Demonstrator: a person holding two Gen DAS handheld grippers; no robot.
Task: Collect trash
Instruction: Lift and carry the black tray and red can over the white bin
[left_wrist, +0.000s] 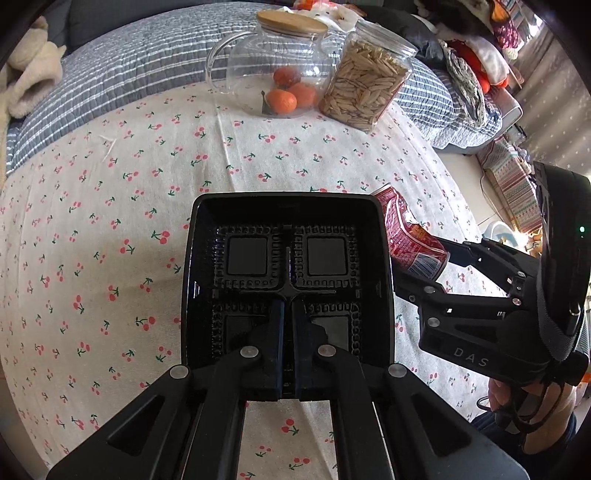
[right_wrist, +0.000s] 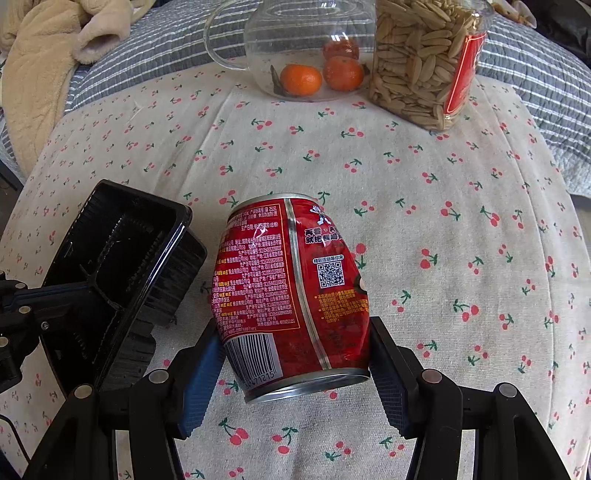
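- Black tray (left_wrist: 288, 266): near centre, lifted off cloth; left gripper (left_wrist: 288, 373) clamped on its rim/divider. Thin plastic, light, flexes; hold by the rim.
- Red can (right_wrist: 291, 295): dented, empty-looking, light, slick; right gripper (right_wrist: 295, 354) pinches it low on the sides, right of tray.

A flat surface is covered by a white cloth (right_wrist: 424, 184) printed with small red cherries. Far ahead of both grippers, a glass teapot (right_wrist: 295, 44) is set on the cloth, with three oranges (right_wrist: 301, 78) seen inside it. Just to its right, touching it, a clear jar (right_wrist: 424, 62) of pale seeds is set, tilted in the fisheye view. Beyond the cloth, a grey striped quilt (left_wrist: 122, 70) is laid, with a cream fleece (right_wrist: 40, 55) piled at its left.
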